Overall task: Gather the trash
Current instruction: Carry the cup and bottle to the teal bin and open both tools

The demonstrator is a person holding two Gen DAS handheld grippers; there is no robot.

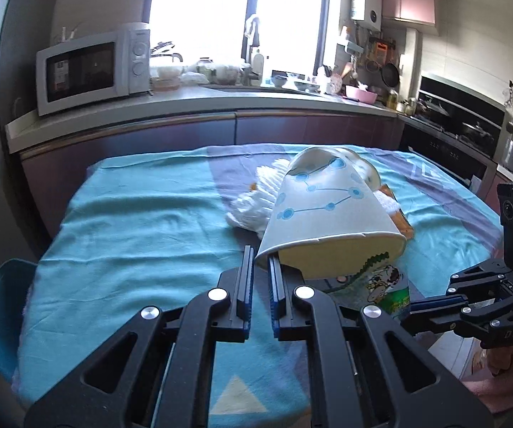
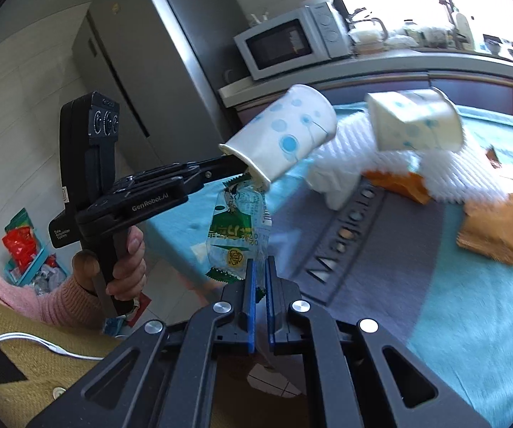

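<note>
My left gripper is shut on the rim of a white paper cup with blue dots, which it holds tilted above the table. In the right wrist view the same gripper shows from the side with that cup in its grip. My right gripper is shut on a clear and green snack wrapper, which hangs just under the cup's mouth. A second, crushed paper cup lies on white foam netting on the table.
The table wears a teal and purple cloth. Two orange packets lie by the netting. A teal basket of wrappers stands on the floor at left. Beyond the table runs a counter with a microwave.
</note>
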